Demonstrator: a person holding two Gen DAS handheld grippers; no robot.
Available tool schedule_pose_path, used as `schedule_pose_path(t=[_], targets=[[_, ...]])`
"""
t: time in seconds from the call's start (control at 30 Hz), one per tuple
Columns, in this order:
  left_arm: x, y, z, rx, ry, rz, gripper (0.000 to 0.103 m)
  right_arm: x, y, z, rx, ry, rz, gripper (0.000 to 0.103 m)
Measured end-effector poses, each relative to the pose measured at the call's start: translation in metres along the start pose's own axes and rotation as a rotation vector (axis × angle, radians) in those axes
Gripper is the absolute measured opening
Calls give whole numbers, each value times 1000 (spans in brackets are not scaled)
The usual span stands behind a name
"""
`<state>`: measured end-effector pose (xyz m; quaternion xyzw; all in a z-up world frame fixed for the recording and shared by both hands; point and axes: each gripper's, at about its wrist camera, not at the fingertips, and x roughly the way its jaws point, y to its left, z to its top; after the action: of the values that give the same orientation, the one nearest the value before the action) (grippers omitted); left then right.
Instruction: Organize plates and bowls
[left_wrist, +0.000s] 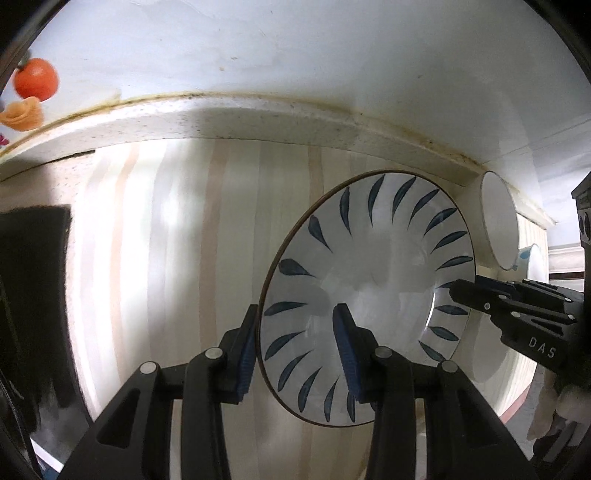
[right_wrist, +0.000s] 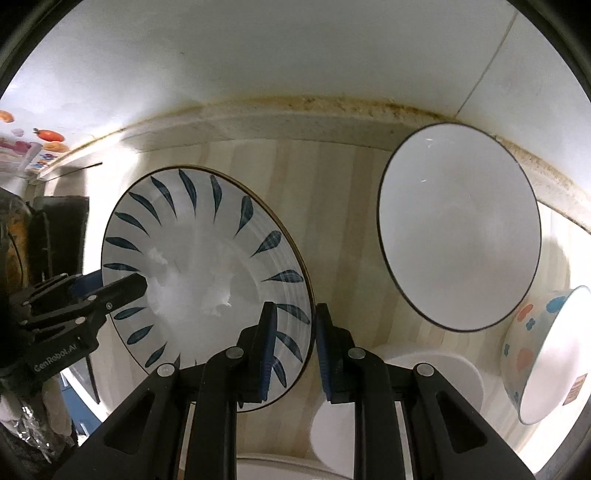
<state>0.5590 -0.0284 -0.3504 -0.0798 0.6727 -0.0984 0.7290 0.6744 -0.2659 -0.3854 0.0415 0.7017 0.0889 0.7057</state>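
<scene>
So in the left wrist view, the left gripper is clamped on the near rim of the leaf-pattern plate, one blue pad under the edge and one on the inside face, and the plate sits over the pale striped countertop. The right gripper comes in from the side and pinches the opposite rim, so it's a two-handed hold. My guess is glazed ceramic: stiff, a bit heavy, slick and chippy, so the rim at two opposite spots looks like the only sensible place to take it. The plate is empty, just glare in the well. Over in the right wrist view, the right gripper has its pads straddling the plate edge and closed on it, with the left gripper biting the far side. Beside the plate, apart from it, a dark-rimmed white bowl sits empty, a flower-print bowl leans near the edge, also empty as far as I can see, and some plain white dish lies below.
</scene>
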Motion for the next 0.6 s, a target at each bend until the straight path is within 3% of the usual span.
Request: schedule_pose_path(t=[0.33,0.6], targets=[[-56,11,-53,-10,-55,-5,36,-51,2,-32,-46,-52,43,22],[-73,-10,-110,-10,-80,-8,36,-70,1,-96,-67,-63,66,22]])
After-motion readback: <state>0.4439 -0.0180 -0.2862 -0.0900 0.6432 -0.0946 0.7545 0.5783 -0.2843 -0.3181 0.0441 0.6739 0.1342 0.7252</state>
